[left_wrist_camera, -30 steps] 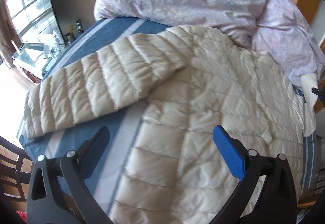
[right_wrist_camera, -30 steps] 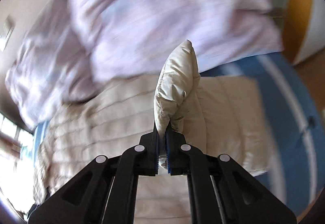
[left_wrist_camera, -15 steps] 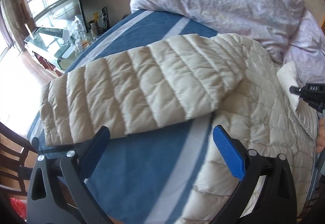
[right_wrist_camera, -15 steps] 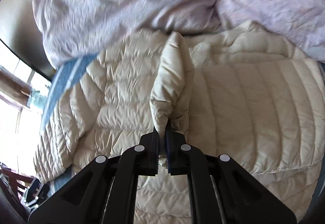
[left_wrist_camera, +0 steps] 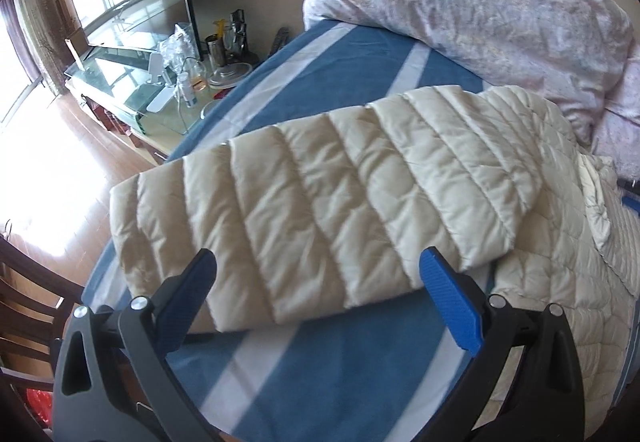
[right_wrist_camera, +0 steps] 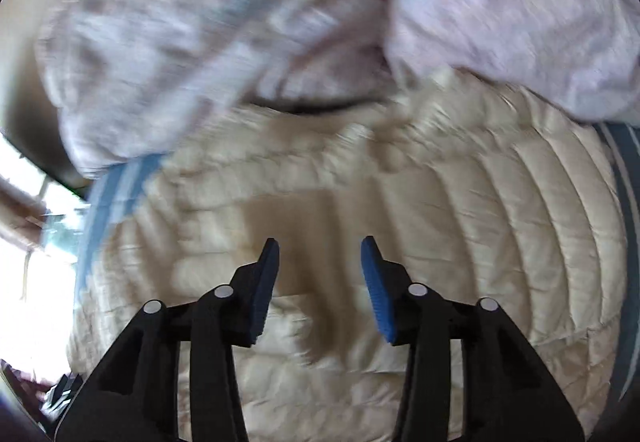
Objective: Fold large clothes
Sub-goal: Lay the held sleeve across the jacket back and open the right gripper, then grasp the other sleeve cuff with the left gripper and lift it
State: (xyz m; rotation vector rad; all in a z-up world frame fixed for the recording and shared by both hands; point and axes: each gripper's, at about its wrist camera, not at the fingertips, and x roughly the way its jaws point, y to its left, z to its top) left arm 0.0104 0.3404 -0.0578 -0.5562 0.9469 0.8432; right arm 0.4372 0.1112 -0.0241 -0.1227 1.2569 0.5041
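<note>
A cream quilted puffer jacket [right_wrist_camera: 460,226] lies spread on a bed with a blue and white striped sheet [left_wrist_camera: 352,362]. Its left sleeve [left_wrist_camera: 304,209] stretches out across the sheet toward the bed's edge. My left gripper [left_wrist_camera: 320,274] is open and empty, just above the sleeve's near edge. My right gripper [right_wrist_camera: 318,254] is open and empty, hovering over the jacket's body. The right wrist view is blurred by motion.
A crumpled lilac duvet [left_wrist_camera: 472,1] is piled at the head of the bed, touching the jacket's top. A glass side table [left_wrist_camera: 160,89] with bottles stands left of the bed. A dark wooden chair [left_wrist_camera: 24,302] is at the lower left.
My right gripper was shut on a fold of the jacket; it has opened and let it go. My left gripper has swung left, from over the jacket's body to the sleeve.
</note>
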